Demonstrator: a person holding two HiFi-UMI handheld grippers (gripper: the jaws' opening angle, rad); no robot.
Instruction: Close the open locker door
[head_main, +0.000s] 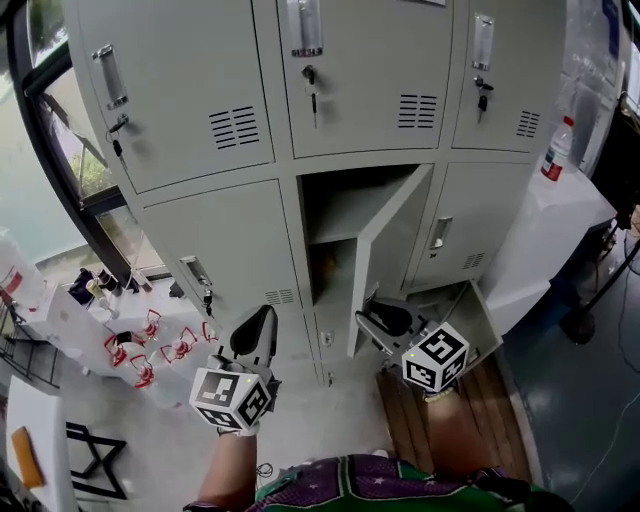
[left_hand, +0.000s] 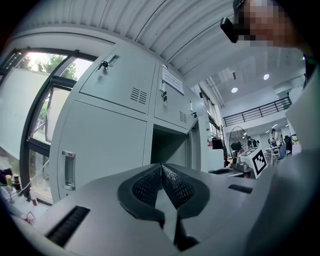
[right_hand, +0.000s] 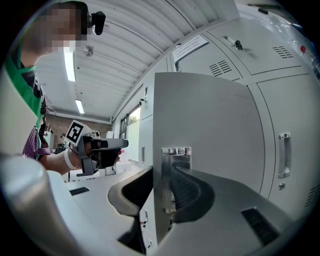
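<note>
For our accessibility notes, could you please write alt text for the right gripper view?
The open locker door, seen edge-on, sits clamped between the right gripper's fingers at its latch. The left gripper hovers at left; closed grey lockers stand at right.

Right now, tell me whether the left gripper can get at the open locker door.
Probably yes. Nothing stands between the left gripper, jaws shut and empty, and the open locker door; the right gripper straddles its free edge.

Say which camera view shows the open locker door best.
The head view: the whole open locker door shows, swung out. The right gripper view shows it close, its edge between the jaws of the right hand-held gripper. The left gripper view shows it nearly edge-on.
</note>
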